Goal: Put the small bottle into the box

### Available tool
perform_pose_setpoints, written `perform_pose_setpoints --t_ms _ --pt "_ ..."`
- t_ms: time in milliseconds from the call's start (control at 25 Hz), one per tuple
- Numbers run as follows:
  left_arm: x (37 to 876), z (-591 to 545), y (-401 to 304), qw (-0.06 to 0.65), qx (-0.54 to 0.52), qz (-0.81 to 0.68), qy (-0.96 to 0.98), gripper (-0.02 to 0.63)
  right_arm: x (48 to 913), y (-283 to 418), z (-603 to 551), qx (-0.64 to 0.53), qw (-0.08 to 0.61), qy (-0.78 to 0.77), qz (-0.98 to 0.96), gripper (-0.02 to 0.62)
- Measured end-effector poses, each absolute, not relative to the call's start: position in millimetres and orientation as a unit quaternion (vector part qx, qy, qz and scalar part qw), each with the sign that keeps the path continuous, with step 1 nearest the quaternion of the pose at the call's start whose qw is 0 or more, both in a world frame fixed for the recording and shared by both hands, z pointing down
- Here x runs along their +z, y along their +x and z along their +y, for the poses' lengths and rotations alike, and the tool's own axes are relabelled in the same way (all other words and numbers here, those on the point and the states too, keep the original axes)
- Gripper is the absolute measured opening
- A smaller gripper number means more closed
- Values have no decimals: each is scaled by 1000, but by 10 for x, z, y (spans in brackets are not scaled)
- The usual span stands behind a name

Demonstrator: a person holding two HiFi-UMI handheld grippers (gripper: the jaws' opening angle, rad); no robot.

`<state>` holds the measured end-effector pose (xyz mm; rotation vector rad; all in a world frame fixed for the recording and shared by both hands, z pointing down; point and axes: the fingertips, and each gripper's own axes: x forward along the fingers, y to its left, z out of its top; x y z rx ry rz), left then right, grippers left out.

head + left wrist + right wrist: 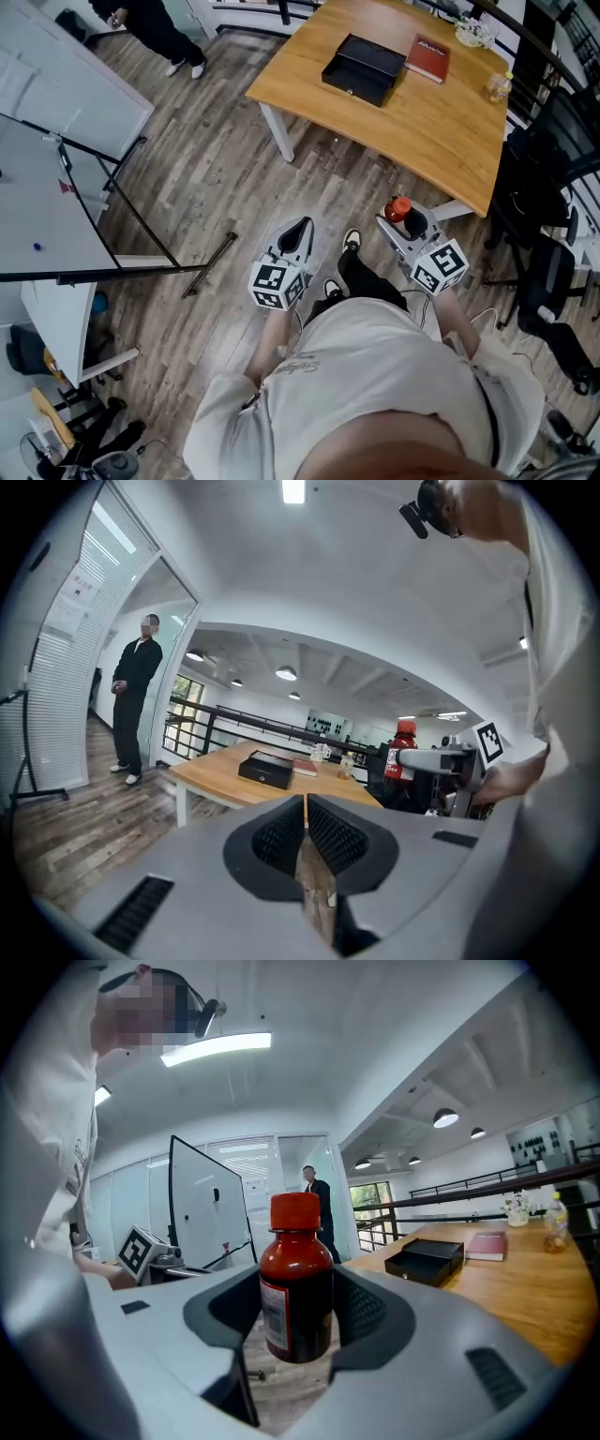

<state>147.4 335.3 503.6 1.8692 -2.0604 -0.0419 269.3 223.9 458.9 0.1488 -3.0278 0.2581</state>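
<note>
So, the right claw is clamped round the small bottle at its belly, midair, well apart from the box on the counter. Left claw is pinched together, empty. The bottle looks light, rigid, slick-ish; a mid-body grip seems sensible.

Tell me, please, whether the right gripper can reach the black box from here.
Probably not yet: the right gripper, shut on the bottle, is over the floor, short of the table, and the box sits further in. Nothing blocks the way.
</note>
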Motion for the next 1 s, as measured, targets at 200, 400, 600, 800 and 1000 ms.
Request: perform_pose_setpoints --t_ms 200,400,600,800,1000 --pt "4873 3131 1108 177 19 -732 658 20 4523 2267 1828 75 28 53 -995 217" --pt "4687 2556 935 166 33 -714 679 20 4492 2030 1361 66 13 65 -996 216" --pt "4571 2042 741 171 22 -708 685 20 4505 1926 944 66 16 68 -995 216" --pt "4517 1701 542 166 31 -713 680 20 4728 1851 505 79 39 83 -993 216" --pt "4567 1505 388 173 26 -724 667 20 4814 1701 276 84 41 76 -993 216"
